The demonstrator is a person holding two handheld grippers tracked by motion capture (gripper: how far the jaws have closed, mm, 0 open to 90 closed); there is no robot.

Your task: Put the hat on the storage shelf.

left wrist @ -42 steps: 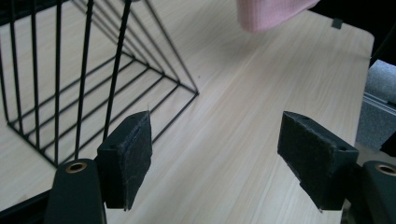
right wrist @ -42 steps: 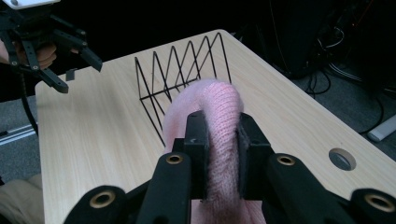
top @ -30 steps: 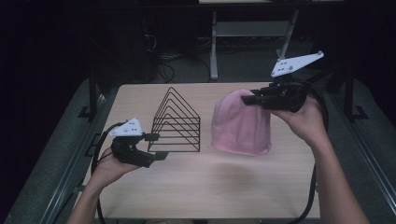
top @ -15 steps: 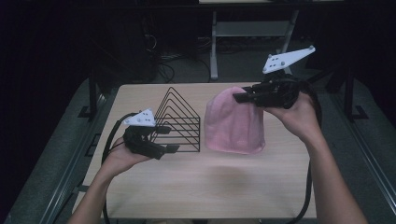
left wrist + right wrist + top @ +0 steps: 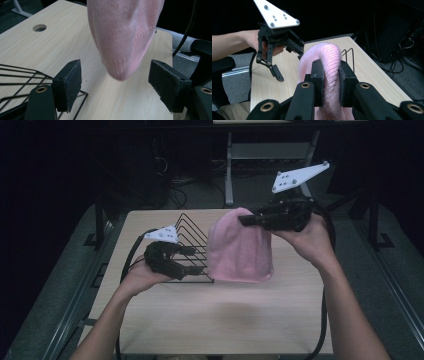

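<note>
A pink knit hat [image 5: 239, 249] hangs above the wooden table [image 5: 225, 320], pinched at its crown by my right gripper [image 5: 248, 219], which is shut on it. In the right gripper view the two jaws squeeze a fold of the pink knit hat [image 5: 330, 65]. My left gripper [image 5: 194, 269] is open, low over the table beside the hat's lower left edge. In the left gripper view the hat's brim [image 5: 122, 50] hangs between and just beyond the wide-apart pads [image 5: 70, 82]. A black wire rack [image 5: 192, 237] stands behind the left gripper, its wires [image 5: 17, 75] at that view's left.
A round cable hole [image 5: 39, 27] is cut in the tabletop. Table legs and cables [image 5: 227, 165] lie on the dark floor beyond the far edge. A cable [image 5: 320, 330] trails from the right gripper along the table's right side.
The right gripper has lifted the hat and carried it left toward the rack. The left gripper has risen and moved right, up to the hat's lower edge.
</note>
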